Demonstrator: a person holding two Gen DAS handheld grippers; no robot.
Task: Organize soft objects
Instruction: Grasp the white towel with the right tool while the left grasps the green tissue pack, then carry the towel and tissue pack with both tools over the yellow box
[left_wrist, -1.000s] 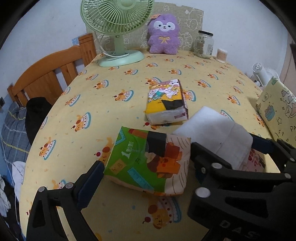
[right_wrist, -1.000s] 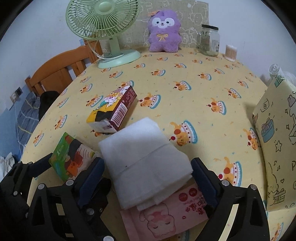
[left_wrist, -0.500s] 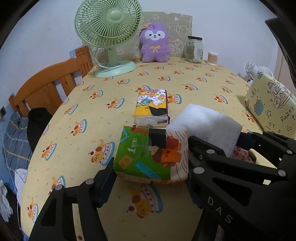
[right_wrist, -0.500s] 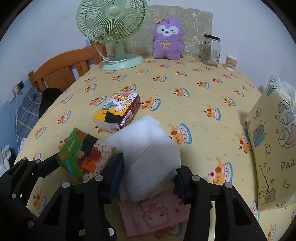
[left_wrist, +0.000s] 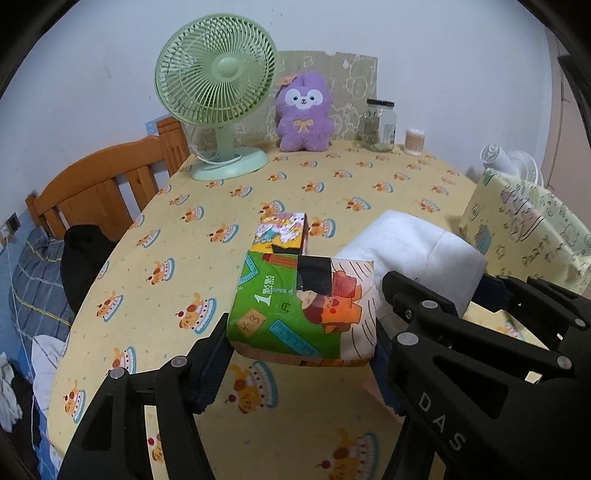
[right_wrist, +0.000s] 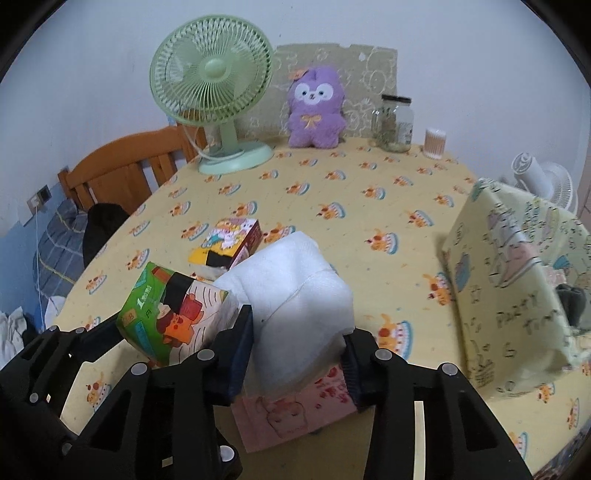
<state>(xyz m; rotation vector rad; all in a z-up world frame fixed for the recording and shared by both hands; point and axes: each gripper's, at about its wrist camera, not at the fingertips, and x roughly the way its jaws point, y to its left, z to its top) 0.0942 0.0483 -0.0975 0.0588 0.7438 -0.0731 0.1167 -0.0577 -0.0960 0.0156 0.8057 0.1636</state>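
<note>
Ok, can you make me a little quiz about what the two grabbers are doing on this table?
1. True or false: the left gripper holds the green tissue pack.
2. What does the right gripper squeeze? A) purple plush toy B) white towel C) glass jar
3. Fill in: the pink pack lies under the ____.

Key: 1 true. 2 B, the white towel. 3 towel.
</note>
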